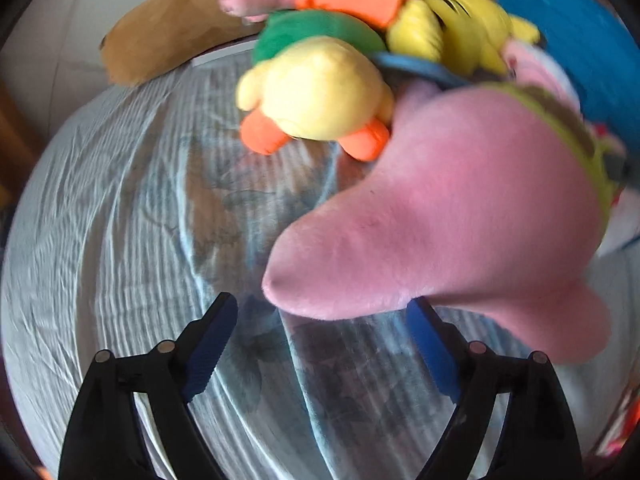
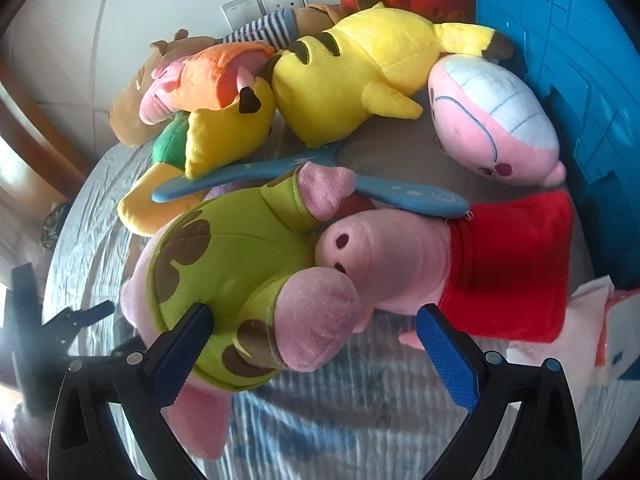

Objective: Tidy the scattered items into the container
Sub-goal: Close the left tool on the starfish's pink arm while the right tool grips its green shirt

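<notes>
The right gripper point(image 2: 314, 330) hangs spread, straddling the pink plush pig in a green spotted shirt point(image 2: 224, 276) mid-bed, near the blue plastic basket point(image 2: 560, 60). Close on its arm, not loose cloth. The left gripper point(image 1: 322, 320) gapes, holding nothing.

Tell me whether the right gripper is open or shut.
Open. The right gripper has its blue-padded fingers spread wide on either side of the green-shirted pink plush, not squeezing it.

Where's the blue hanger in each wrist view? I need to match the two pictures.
Left wrist: blue hanger is upper centre-right, a short curved piece among the plush toys, blurred.
Right wrist: centre, lying across the pile.
Shared landmark: the yellow striped plush just beyond it.
</notes>
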A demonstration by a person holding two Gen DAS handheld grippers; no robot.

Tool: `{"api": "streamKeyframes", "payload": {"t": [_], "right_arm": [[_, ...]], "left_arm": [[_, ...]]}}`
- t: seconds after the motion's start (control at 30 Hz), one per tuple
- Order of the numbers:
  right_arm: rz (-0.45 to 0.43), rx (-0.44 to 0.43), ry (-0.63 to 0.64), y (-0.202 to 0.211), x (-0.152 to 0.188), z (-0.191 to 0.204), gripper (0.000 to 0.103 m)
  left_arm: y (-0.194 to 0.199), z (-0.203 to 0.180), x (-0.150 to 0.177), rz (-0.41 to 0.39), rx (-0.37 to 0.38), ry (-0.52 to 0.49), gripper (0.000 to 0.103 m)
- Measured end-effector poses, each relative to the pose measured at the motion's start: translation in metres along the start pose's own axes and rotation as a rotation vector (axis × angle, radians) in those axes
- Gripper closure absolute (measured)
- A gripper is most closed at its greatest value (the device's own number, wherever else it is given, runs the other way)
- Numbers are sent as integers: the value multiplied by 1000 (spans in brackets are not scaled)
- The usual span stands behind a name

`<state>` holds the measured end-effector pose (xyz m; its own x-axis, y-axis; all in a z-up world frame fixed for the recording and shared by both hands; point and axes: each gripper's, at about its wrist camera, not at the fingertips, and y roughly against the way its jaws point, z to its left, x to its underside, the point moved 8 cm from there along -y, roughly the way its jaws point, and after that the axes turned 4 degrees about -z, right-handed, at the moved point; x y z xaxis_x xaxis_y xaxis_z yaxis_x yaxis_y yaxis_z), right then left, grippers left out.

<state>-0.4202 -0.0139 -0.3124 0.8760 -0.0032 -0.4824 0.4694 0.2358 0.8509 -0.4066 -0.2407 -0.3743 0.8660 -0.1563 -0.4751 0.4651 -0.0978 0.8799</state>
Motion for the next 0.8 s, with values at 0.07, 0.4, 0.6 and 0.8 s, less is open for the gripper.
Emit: {"api": "streamKeyframes", "payload": {"t": [0.07,0.4,0.6,0.8], "right_arm": [[29,-51,-14,-2,5,7,0],[-56,-58,-45,-8,-17,11,0],[-23,-97,-41,-23,-16,11,0],[-20,-137,45,-3,-10,25,24]], "left_arm": [[-3,-4,-3,-7,-14,-24,16],[-20,10,-21,-34,37,79,9],[-20,15,-14,-12,128,196,22],[1,19,-10,-11,229,322,33]]}}
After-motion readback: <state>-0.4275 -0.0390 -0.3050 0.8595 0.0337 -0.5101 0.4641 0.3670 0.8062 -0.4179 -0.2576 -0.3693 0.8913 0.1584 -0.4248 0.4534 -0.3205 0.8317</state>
